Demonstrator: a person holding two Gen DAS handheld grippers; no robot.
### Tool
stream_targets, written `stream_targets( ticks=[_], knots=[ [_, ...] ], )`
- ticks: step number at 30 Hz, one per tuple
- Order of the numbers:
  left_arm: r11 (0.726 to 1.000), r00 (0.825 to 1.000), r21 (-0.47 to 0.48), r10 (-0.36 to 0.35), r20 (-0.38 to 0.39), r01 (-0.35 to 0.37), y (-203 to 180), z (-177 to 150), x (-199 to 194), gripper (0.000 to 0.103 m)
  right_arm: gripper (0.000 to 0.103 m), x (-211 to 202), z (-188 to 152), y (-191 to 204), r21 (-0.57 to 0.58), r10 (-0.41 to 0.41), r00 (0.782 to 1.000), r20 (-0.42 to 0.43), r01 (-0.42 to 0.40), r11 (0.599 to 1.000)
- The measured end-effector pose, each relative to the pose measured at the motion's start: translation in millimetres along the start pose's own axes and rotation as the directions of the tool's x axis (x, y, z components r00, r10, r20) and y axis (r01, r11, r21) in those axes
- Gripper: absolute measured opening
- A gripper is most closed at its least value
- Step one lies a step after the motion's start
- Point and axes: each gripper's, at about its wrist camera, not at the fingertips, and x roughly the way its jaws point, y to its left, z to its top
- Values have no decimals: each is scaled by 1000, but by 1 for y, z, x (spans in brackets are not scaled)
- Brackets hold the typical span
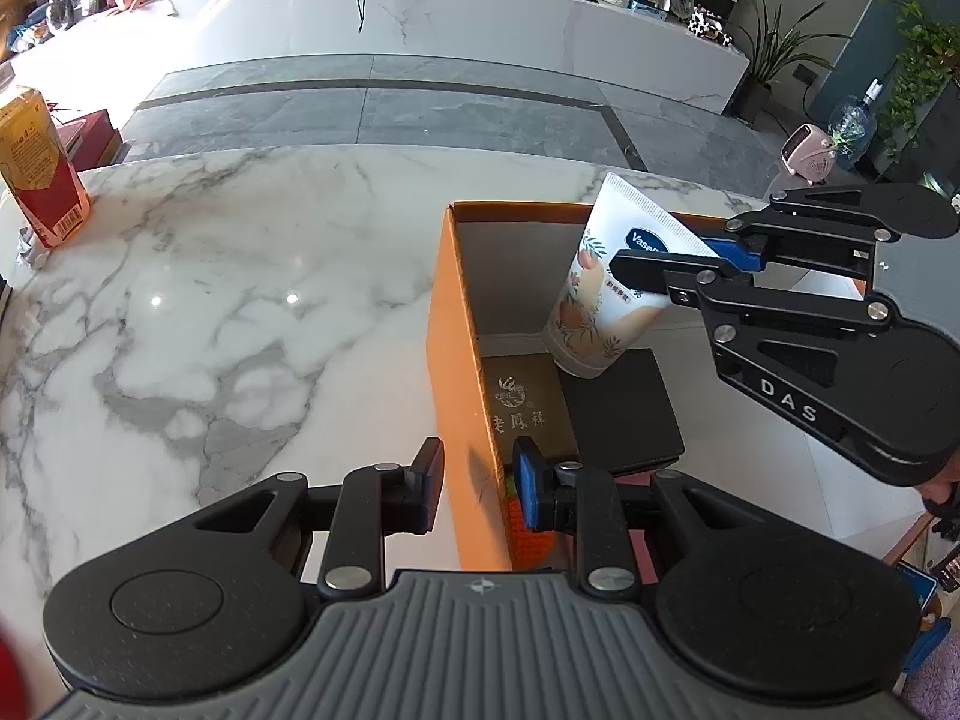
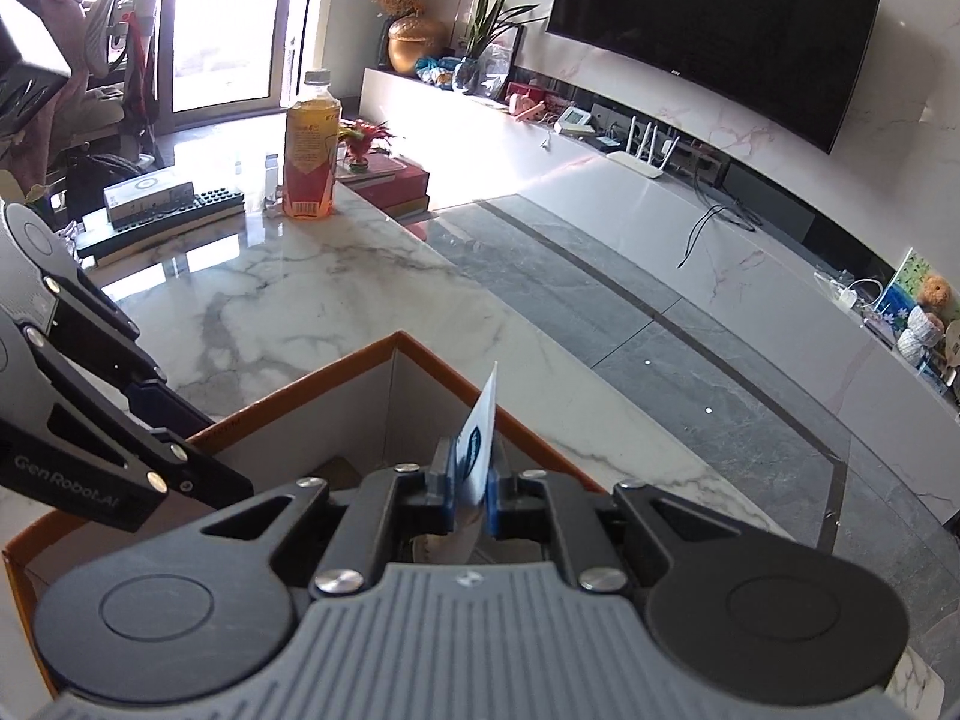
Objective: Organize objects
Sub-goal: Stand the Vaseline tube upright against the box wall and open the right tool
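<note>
An orange cardboard box [image 1: 456, 330] stands open on the marble table [image 1: 240, 300]. My left gripper [image 1: 478, 489] straddles its left wall, one pad outside and one inside, closed on the wall. My right gripper [image 1: 675, 258] is shut on the flat crimped end of a white Vaseline tube [image 1: 600, 306], which hangs tilted with its cap down inside the box, just above a black case [image 1: 624, 414]. In the right wrist view the tube [image 2: 480, 432] stands pinched between my right gripper [image 2: 471, 489] pads, and the left gripper [image 2: 219, 450] sits on the box rim [image 2: 420, 354].
Inside the box lie a brown box with gold characters [image 1: 528, 396] and an orange item [image 1: 528, 528], partly hidden by my fingers. A tea bottle [image 2: 309, 156] and a dark flat item with a white pack [image 2: 162, 204] stand at the table's far end. The floor drops off beyond the table edge.
</note>
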Motion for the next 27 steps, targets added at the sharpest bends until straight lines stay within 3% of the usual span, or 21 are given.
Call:
stream_targets(
  ticks=[4,7,15,27],
  knots=[
    [1000,1000,8,1,0,-1,1,0,1,30,9,0,3,-7,-58,56,998,-38,-58,997],
    [1000,1000,19,-2,-2,2,1,-1,2,25,8,-4,1,-2,-173,76,997,-24,-79,982],
    [998,998,34,-58,17,57,3,0,-2,16,8,-9,7,26,-457,128,991,25,-103,884],
    [996,997,45,-72,20,71,6,0,-2,16,9,7,-4,28,-567,224,969,99,-131,814]
  ],
)
